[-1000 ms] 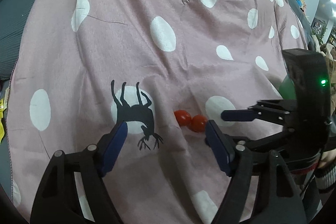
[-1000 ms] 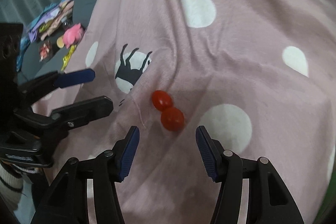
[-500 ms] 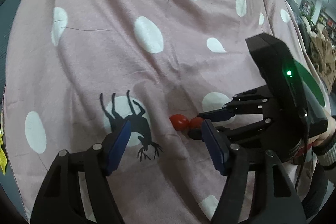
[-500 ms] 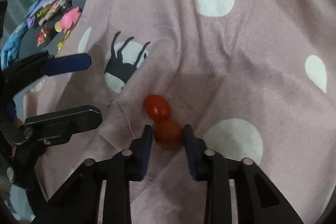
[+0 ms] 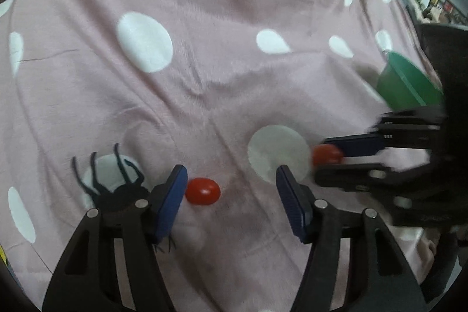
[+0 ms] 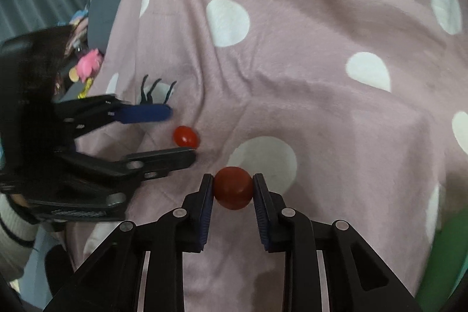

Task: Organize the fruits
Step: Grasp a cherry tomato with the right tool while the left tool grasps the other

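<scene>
My right gripper (image 6: 233, 190) is shut on a red cherry tomato (image 6: 232, 191) and holds it above the pink spotted cloth; the held tomato also shows in the left wrist view (image 5: 327, 154). A second cherry tomato (image 5: 203, 191) lies on the cloth between the open fingers of my left gripper (image 5: 231, 195), close to the left pad. In the right wrist view that tomato (image 6: 186, 136) sits between the left gripper's fingers (image 6: 146, 112).
A green bowl (image 5: 408, 85) stands at the right on the cloth, behind the right gripper; its edge shows in the right wrist view (image 6: 444, 256). The pink spotted cloth (image 5: 204, 63) has folds and a deer print (image 5: 114, 183). Toys (image 6: 87, 65) lie past its left edge.
My right gripper closed on one tomato, lifted it and carried it right, away from the other. My left gripper moved forward so the remaining tomato lies between its open fingers.
</scene>
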`<state>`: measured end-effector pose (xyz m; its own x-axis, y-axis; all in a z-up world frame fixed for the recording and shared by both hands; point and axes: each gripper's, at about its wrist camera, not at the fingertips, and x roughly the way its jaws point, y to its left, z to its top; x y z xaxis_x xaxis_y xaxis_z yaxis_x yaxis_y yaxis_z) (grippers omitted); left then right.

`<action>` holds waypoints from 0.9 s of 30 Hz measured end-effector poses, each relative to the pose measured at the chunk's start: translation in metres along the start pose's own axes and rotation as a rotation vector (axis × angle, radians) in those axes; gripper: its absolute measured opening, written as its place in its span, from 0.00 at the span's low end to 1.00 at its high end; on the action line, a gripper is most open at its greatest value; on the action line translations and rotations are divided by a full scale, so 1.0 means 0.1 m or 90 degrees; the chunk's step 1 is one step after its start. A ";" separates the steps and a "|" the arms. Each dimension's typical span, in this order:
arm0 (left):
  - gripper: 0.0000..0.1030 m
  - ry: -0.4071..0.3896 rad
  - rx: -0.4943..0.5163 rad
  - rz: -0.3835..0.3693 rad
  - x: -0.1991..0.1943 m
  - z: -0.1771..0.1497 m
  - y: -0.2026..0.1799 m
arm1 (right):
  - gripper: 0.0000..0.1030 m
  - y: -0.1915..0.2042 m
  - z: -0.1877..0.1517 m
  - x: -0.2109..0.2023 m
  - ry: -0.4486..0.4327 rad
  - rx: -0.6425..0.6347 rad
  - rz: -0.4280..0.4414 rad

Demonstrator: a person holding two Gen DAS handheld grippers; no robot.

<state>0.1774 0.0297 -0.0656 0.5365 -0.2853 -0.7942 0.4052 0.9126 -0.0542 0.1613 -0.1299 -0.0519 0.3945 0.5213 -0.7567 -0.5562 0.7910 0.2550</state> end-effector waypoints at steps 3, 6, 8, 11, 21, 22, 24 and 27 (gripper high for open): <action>0.59 0.038 0.016 0.033 0.18 0.03 -0.05 | 0.28 0.03 -0.02 -0.08 -0.019 0.005 0.013; 0.58 0.061 0.029 0.060 0.25 0.06 -0.13 | 0.28 0.08 -0.03 -0.14 -0.038 0.008 0.026; 0.57 0.054 0.016 0.026 0.19 0.08 -0.14 | 0.28 0.06 -0.05 -0.18 -0.044 0.011 0.029; 0.57 0.028 -0.007 -0.063 0.02 0.06 -0.14 | 0.28 0.05 -0.07 -0.20 -0.049 0.015 0.030; 0.49 0.082 0.039 0.052 0.20 -0.03 -0.24 | 0.28 0.01 -0.17 -0.20 -0.051 0.037 0.037; 0.49 0.086 0.046 0.055 0.21 -0.04 -0.27 | 0.28 0.00 -0.17 -0.20 -0.051 0.037 0.035; 0.48 0.088 0.056 0.060 0.20 -0.05 -0.28 | 0.28 -0.01 -0.17 -0.21 -0.052 0.038 0.034; 0.41 0.090 0.053 0.053 0.18 -0.06 -0.24 | 0.28 -0.02 -0.18 -0.20 -0.054 0.041 0.038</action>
<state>0.1727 0.0050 -0.0822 0.4639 -0.1610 -0.8711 0.4263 0.9026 0.0602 0.1411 -0.1477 -0.0483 0.4242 0.5905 -0.6865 -0.5333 0.7756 0.3377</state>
